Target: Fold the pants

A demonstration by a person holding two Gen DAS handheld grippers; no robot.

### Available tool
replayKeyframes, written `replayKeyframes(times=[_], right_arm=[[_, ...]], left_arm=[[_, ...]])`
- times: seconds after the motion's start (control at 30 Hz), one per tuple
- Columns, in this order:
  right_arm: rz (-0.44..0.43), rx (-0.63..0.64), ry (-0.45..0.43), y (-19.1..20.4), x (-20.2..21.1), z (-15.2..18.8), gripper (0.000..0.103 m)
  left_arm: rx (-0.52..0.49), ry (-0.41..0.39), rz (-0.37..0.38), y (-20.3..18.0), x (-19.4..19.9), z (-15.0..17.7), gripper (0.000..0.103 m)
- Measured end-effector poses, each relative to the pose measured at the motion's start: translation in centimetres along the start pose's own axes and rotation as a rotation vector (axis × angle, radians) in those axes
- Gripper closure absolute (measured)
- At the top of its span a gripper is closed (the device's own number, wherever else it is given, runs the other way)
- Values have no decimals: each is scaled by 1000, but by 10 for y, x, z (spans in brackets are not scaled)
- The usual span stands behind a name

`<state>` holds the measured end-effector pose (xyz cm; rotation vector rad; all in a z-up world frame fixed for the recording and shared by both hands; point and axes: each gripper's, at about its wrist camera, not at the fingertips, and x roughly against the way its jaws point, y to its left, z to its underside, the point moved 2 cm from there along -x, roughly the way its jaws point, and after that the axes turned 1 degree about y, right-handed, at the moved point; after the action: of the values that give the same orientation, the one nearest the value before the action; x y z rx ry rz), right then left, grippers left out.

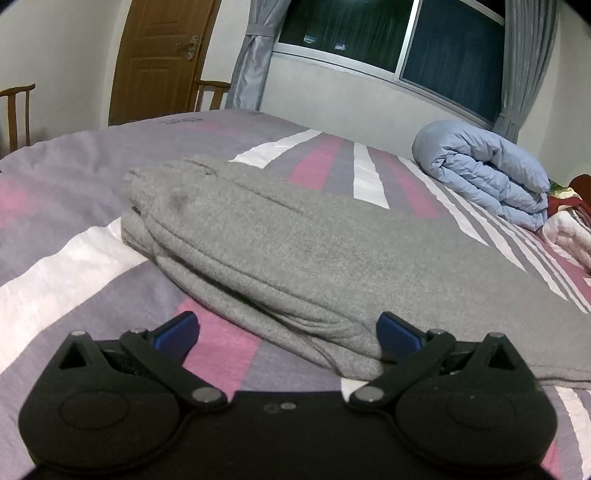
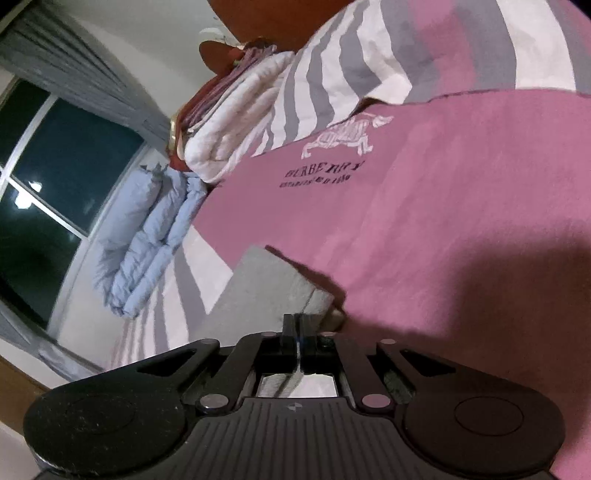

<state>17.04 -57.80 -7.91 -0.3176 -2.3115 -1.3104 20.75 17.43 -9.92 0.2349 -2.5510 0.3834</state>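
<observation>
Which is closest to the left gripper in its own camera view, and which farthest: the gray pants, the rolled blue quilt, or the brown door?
From the left gripper:
1. Gray pants, on the bed straight ahead; the fold reaches its open fingers.
2. Blue quilt, rolled up, far right on the bed.
3. Brown door, beyond the bed, upper left.

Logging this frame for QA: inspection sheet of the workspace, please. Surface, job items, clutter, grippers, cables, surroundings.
Surface: bed with a purple, pink and white striped cover; a pink panel with a printed logo shows in the right wrist view.
Job's things: grey pants lying on the cover in layers, folded edge nearest the left gripper.
Clutter: rolled blue quilt and a folded white blanket toward the headboard side.
Grippers: left gripper open, one blue fingertip at the pants edge; right gripper shut, a grey fabric corner just ahead, grasp unclear.
Cables: nothing seen.
Surroundings: wooden door, dark window, grey curtains, wooden chair.
</observation>
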Motion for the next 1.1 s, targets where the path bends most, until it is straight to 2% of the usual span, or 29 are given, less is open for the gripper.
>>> replayKeyframes(times=[0.03,0.1,0.13,0.17,0.2,0.23,0.33,0.4,0.63,0.67,0.7,0.83,0.87,0.9,0.93,1.0,1.07,1.1], right_arm=[[6,1,4,1,-2,0,98],[-1,-6,8,1,-4,0,87],[-1,1,5,2,-4,0,73],[17,11,0,3,-3,0,53],[29,14,-6,3,-2,1,46],[16,12,-12,3,-1,2,44],[-33,13,-12,3,1,4,46],[-29,18,12,4,-2,5,51],[-22,1,11,6,-8,4,52],[-29,5,1,7,-6,4,59],[-31,10,-8,9,-5,5,61],[-24,26,42,11,-16,7,63],[-21,26,50,11,-18,6,68],[-15,28,62,12,-21,5,80],[-17,39,80,16,-24,4,98],[-66,64,31,26,-15,1,98],[-165,28,-39,31,-3,-4,98],[-167,44,-52,31,-3,-3,99]], left_arm=[[1,-1,1,0,0,0,5],[1,-2,1,0,0,0,5],[0,-2,1,-1,0,0,5],[0,-2,1,0,0,0,5],[1,-1,2,0,0,0,5],[3,-1,4,0,0,0,5],[1,-2,2,-1,0,0,5],[2,-2,4,-1,0,0,5],[2,-2,4,-1,0,0,5],[2,-2,4,-1,0,0,5],[3,-2,5,-1,0,0,5],[5,-2,7,-1,0,0,5],[5,-2,7,-1,0,0,5],[4,-2,7,-1,0,0,5],[4,-2,7,-2,0,0,5],[4,-2,7,-1,0,0,5],[3,-2,6,-2,0,0,5],[3,-2,7,-1,0,0,5]])
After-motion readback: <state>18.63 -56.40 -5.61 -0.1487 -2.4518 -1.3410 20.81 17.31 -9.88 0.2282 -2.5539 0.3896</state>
